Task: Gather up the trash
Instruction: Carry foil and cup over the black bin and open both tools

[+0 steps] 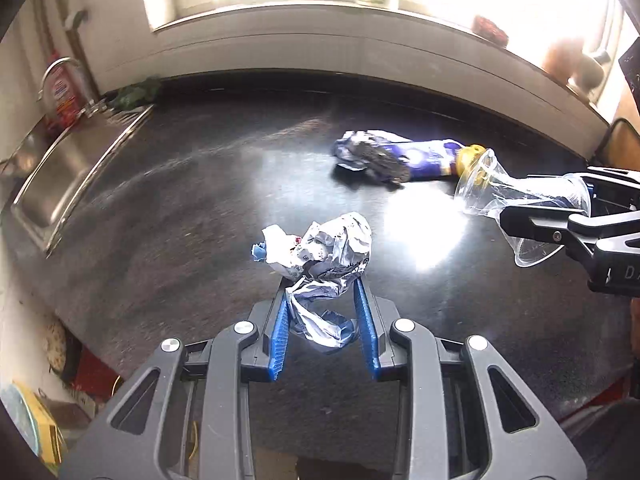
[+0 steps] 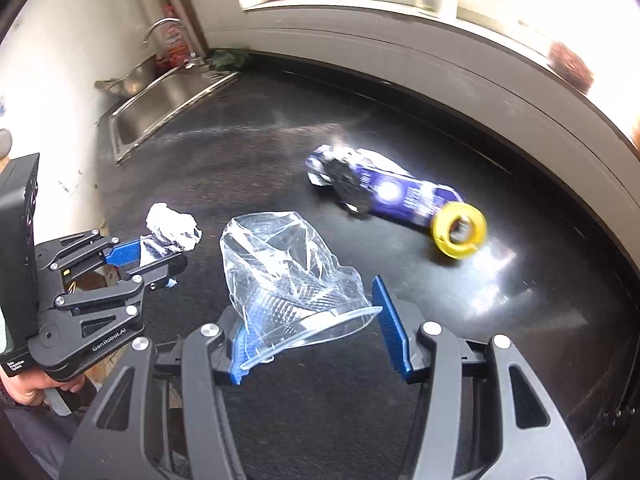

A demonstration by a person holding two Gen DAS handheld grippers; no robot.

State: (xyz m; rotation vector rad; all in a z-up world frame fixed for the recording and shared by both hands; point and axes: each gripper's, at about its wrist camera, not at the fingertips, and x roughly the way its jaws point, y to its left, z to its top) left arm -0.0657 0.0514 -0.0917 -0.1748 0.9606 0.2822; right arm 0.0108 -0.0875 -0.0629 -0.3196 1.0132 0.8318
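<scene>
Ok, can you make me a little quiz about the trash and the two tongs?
1. True or false: the left tongs hold a crumpled paper wrapper.
2. What do the right tongs hold? A) a banana B) a squashed clear plastic cup C) a spoon
3. Fill in: the purple packet lying on the dark counter has a ______ ring at one end.

Key: 1 true; 2 B; 3 yellow.

Wrapper [image 1: 394, 158] on counter [image 1: 200, 200], sink [image 1: 60, 168] far left, roll [image 2: 459, 230] seemingly touching wrapper
</scene>
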